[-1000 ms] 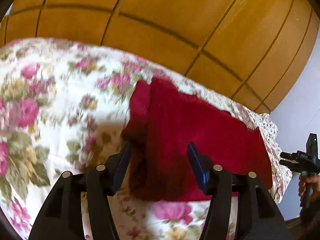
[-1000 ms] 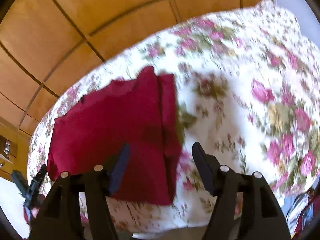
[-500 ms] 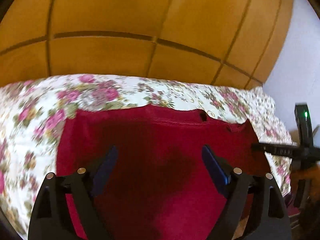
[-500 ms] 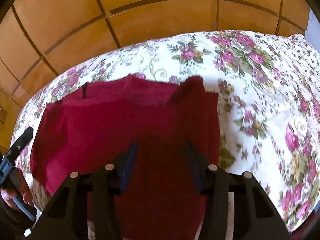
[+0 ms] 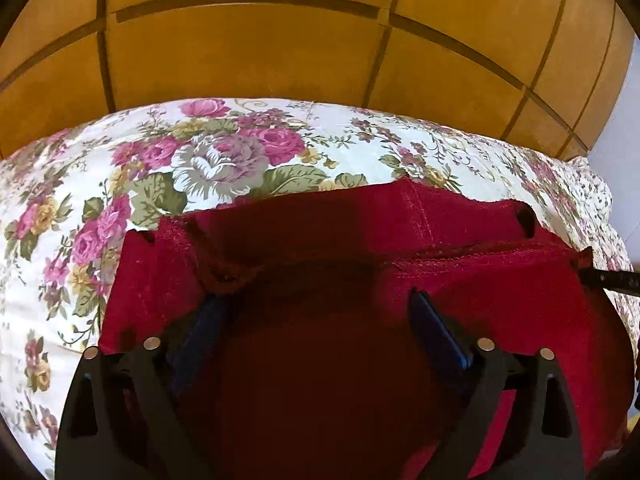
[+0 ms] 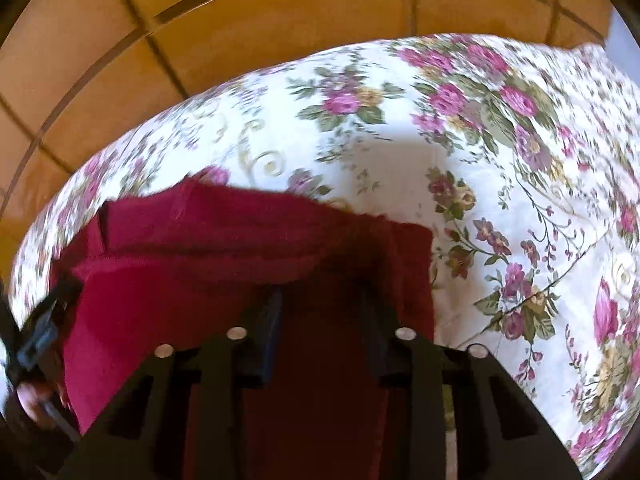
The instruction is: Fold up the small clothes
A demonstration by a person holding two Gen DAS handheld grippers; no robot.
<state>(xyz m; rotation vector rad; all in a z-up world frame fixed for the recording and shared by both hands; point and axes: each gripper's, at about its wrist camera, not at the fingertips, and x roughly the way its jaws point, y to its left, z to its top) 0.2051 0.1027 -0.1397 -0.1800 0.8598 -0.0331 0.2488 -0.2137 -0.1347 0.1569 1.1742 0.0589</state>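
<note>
left claw (image 5: 316, 312): spread wide, jaws have just been opening; red cloth lies under and between the fingers, pads not pressing on it
left claw fingers (image 5: 436, 328): blue pads, far apart, pointing down at the cloth
right claw (image 6: 320, 312): jaws half closed and have just been closing, red cloth in the gap; cannot tell if the pads pinch it yet, picture dark and blurred there
right claw fingers (image 6: 266, 328): dark pads, near each other, tips low on the cloth
red cloth (image 5: 500, 292): on the bed straight under both claws, fills the space ahead of the left one; far edge with a stitched hem and a ridge of fold just past the left fingertips
red cloth right edge (image 6: 416, 264): just right of the right claw, bedspread bare beyond
bedspread (image 5: 216, 160): white with pink roses, ahead and left of the left claw
headboard (image 5: 248, 52): yellow wood panels, beyond the bed
other claw tip (image 5: 608, 278): black, at the cloth's right corner, far right of the left claw
hand (image 6: 34, 396): at lower left of the right claw, on the other tool, blurred
</note>
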